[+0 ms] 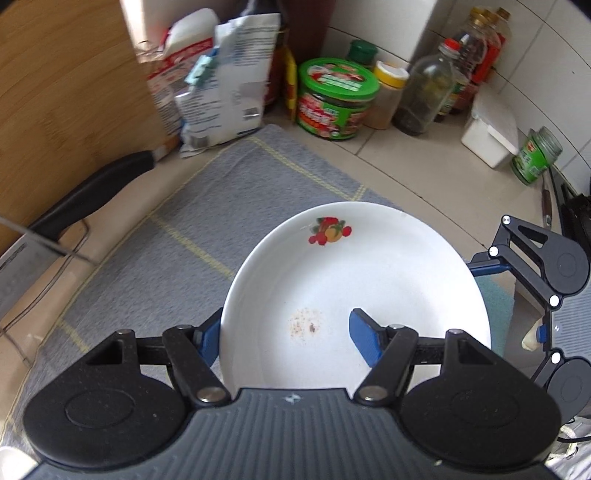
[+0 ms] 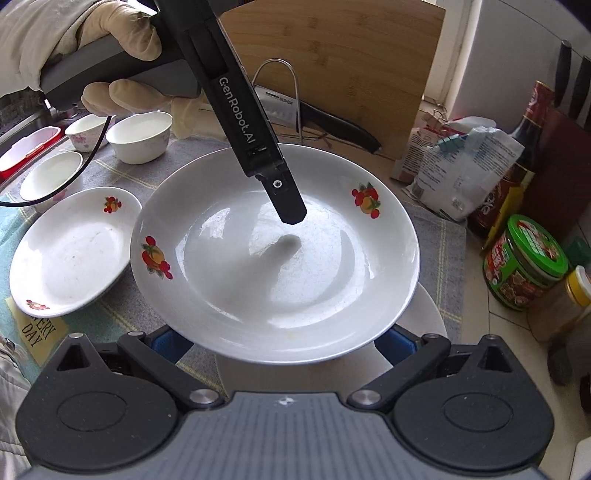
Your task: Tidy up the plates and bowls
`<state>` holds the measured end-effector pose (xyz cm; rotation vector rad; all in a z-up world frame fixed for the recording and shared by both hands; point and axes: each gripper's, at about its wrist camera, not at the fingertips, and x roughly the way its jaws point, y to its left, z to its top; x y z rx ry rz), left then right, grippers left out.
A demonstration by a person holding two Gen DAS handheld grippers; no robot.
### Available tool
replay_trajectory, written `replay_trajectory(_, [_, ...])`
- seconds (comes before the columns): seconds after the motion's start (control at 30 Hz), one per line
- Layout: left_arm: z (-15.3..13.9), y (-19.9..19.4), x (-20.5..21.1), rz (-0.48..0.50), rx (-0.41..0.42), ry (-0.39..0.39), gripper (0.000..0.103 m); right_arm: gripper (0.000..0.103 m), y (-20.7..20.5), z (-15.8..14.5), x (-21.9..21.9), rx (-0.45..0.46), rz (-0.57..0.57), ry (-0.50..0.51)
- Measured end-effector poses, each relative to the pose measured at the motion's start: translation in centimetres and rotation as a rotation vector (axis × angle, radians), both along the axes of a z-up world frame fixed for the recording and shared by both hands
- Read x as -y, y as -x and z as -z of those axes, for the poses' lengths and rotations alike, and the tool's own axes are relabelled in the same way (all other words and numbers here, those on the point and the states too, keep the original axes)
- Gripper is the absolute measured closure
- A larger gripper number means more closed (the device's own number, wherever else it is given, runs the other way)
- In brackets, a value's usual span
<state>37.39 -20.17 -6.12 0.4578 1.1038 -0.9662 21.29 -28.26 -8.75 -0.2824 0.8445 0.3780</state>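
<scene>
A white deep plate with fruit decals hangs over the grey checked cloth. My left gripper is shut on the plate's rim, with one blue pad outside the edge and the other over the inside. From the right wrist view the plate fills the middle. A gloved hand holds the left gripper, and one of its fingers reaches into the plate. My right gripper has its jaws spread wide under the near rim, pad tips hidden. Another white plate lies beneath.
A smaller decal plate and three white bowls sit to the left on the cloth. A knife rests in a rack by the wooden board. Bags, a green-lidded tub, bottles and a white box line the tiled corner.
</scene>
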Motion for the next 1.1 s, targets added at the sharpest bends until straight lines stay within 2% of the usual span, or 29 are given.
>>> replay_trajectory(0.4, [0.7, 1.3, 4.3, 0.112, -0.006, 0.006, 0.034, 0.000, 2.6, 0.2, 2.3, -0.006, 0.119, 0.004])
replay_trajectory(1.1, [2.3, 1.1, 6.3, 0.138, -0.004, 0.001, 0.034, 0.000, 2.1, 1.2, 3.4, -0.030, 0.163, 0.003])
